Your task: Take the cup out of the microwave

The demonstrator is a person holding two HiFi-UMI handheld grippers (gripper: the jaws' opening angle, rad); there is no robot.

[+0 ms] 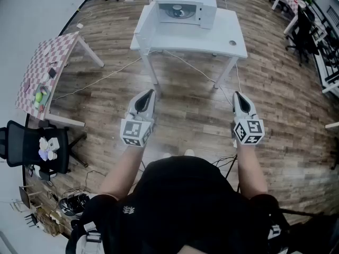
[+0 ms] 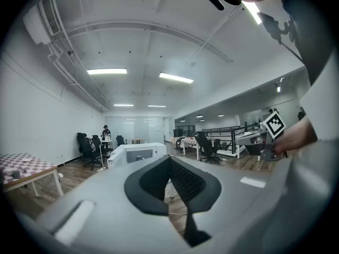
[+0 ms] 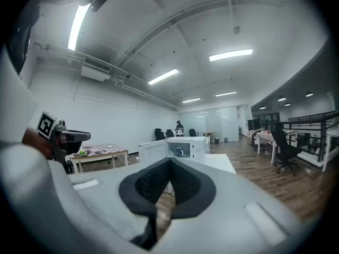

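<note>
A white microwave (image 1: pixel 183 7) stands at the back of a white table (image 1: pixel 222 30), a few steps ahead of me, with its door (image 1: pixel 146 20) swung open to the left. Inside it sits a cup (image 1: pixel 177 12); in the right gripper view the cup (image 3: pixel 180 152) shows as a small dark shape in the cavity. My left gripper (image 1: pixel 149 92) and right gripper (image 1: pixel 237 94) are held level over the wooden floor, well short of the table. Both are shut, with nothing between the pads (image 2: pixel 183 181) (image 3: pixel 183 181).
A checkered table (image 1: pixel 45 73) with small items stands at the left, and a black office chair (image 1: pixel 37 147) holds objects near it. Cables (image 1: pixel 106 78) run across the floor under the white table. More desks and chairs (image 1: pixel 304 30) line the right side.
</note>
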